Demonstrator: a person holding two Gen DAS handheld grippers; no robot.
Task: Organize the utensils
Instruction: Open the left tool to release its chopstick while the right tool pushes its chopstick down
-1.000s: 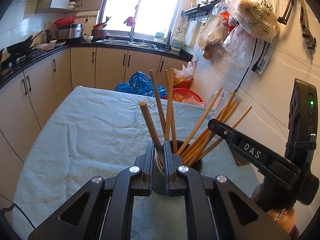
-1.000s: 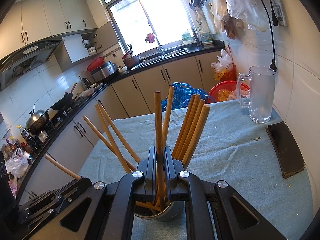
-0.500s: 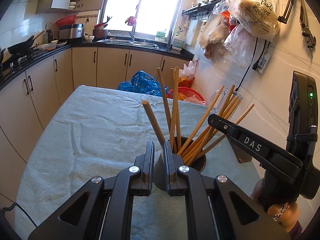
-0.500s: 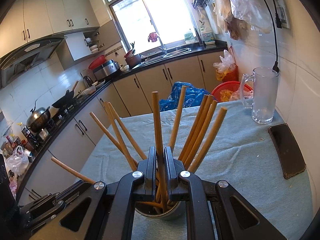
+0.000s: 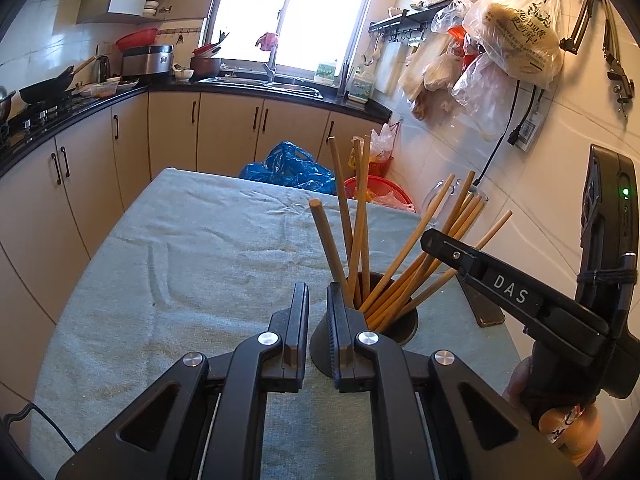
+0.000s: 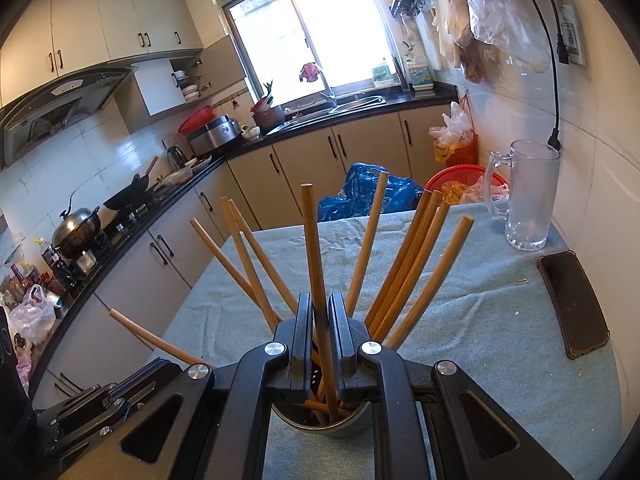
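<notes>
On the table draped in a pale blue-green cloth (image 5: 192, 248): one dark round metal utensil cup (image 5: 404, 326), upright, holding a fanned bundle of long tan wooden chopsticks (image 5: 404, 264).

Left gripper (image 5: 318, 300): black, two-fingered; fingers parallel with a narrow gap, nothing between them. The cup stands just beyond and right of the gap, partly hidden behind the right finger (image 5: 340, 320). One chopstick leans left, its shaft crossing close to that finger's tip; contact cannot be told.

Right gripper (image 6: 320, 312): black, two-fingered; positioned directly above the cup (image 6: 320, 426), whose rim shows below the fingers. Fingers drawn in on one upright wooden chopstick (image 6: 314, 256), which passes through the gap and down into the cup. Remaining chopsticks splay to either side of the fingers. In the left wrist view this gripper (image 5: 430, 242) reaches into the bundle from the right.

Also on the cloth: clear glass handled mug (image 6: 528, 196), upright near the wall; dark flat phone (image 6: 572, 302), lying well apart from the cup.
</notes>
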